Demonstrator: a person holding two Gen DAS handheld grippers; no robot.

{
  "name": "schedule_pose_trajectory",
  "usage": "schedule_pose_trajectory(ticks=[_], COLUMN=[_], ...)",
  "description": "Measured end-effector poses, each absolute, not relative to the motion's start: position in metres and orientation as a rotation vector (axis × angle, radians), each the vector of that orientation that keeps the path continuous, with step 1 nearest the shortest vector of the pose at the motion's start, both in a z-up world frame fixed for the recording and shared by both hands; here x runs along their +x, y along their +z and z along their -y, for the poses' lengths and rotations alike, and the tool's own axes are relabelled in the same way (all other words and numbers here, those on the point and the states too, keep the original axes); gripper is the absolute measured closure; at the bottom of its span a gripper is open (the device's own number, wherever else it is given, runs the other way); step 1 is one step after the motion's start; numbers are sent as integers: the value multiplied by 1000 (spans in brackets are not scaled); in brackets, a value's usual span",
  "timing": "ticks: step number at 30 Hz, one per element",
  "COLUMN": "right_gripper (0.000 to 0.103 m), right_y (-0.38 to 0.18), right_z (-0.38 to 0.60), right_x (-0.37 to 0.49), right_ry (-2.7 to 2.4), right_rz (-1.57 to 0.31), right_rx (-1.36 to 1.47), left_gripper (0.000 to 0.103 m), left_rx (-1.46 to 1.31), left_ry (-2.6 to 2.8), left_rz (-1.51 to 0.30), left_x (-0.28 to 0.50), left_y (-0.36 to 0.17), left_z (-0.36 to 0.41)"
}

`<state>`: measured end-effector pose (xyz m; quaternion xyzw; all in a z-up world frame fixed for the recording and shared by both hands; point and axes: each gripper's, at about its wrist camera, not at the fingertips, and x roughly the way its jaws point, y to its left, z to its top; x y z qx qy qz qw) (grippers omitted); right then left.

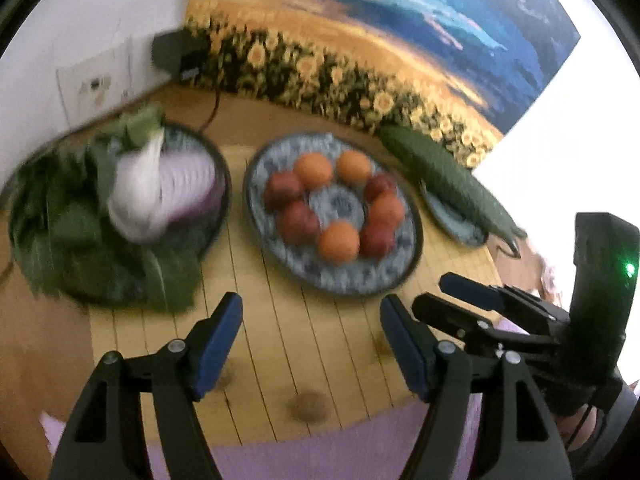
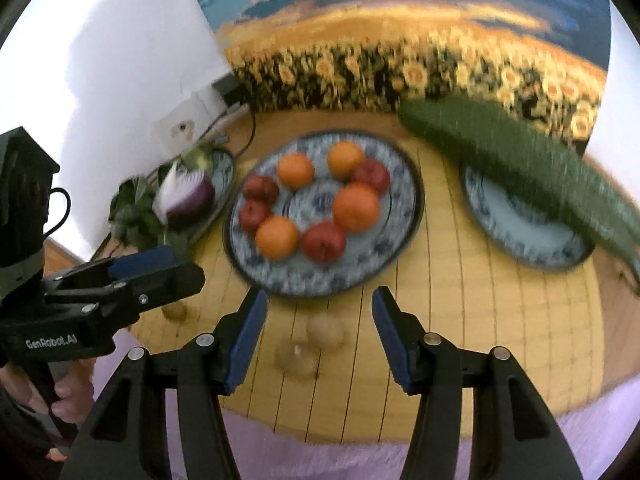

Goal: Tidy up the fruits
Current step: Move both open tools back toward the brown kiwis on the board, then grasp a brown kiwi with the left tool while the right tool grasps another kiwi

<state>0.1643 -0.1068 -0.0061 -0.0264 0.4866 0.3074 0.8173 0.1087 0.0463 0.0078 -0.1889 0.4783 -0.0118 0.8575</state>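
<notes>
Slatted yellow wooden table [image 2: 460,320] with dark knots, set over a lilac fuzzy cloth [image 2: 360,460] at the near edge. Behind it, a printed backdrop [image 1: 360,40] of a sunflower field under blue, cloud-streaked sky, flanked by plain white wall [image 1: 80,20] with a scuffed socket plate [image 1: 94,86]. Small dark box [image 1: 176,54] in the corner, a black cable [image 1: 210,114] trailing down; bright, washed-out light at right.
</notes>
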Motion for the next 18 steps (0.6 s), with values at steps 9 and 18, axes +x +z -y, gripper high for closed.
schedule_pose_trajectory(ticks=[9, 18], right_gripper=[57, 65], right_y=[-25, -28], right_z=[108, 98], right_x=[152, 150], right_ry=[660, 682], right_rz=[-1126, -1121], right_rx=[-45, -66], left_gripper=[59, 66], left_rx=[-396, -376], left_ry=[-106, -123], left_rz=[-1078, -1144], left_x=[91, 82], left_y=[-9, -24], left_z=[-33, -28])
